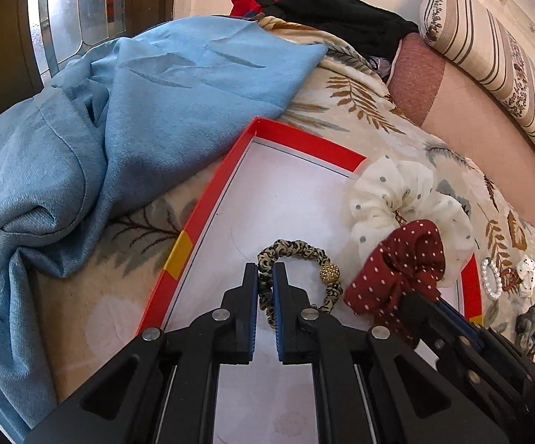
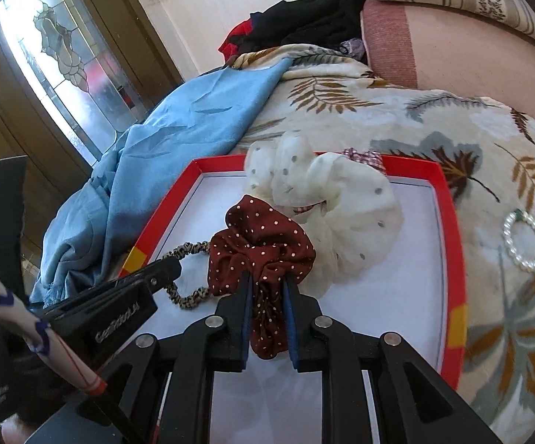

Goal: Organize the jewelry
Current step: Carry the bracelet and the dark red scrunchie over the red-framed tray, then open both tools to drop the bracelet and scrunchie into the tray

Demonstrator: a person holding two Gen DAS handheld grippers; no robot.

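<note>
While the leopard-print hair tie [image 1: 297, 270] lies on the white floor of the red-rimmed box lid [image 1: 208, 218], its near loop is pinched between the jaws of the left gripper [image 1: 265, 272], which stand nearly shut on the thin band; its gold bead [image 1: 329, 273] sits at about three o'clock on the ring. Just beside it, toward three o'clock in the left wrist view, the dark red dotted scrunchie [image 2: 263, 255] is bunched between the jaws of the right gripper [image 2: 267, 288], which are a little apart and pressed on the fabric. Behind that, at about one o'clock, the cream dotted scrunchie [image 2: 326, 199] rests partly over the lid's far rim.

Both pieces look to be at the setting-down stage (a judgement from how low they sit). To do it well, lower each until it rests flat on the white floor, keep the two apart so the tie does not slip under the red fabric, then let go and lift straight away.

Outside the lid at three o'clock, a pearl ring [image 2: 526, 244] lies on the leaf-patterned bed cover [image 2: 452, 129]; a blue cloth [image 1: 127, 118] is heaped at ten o'clock.
</note>
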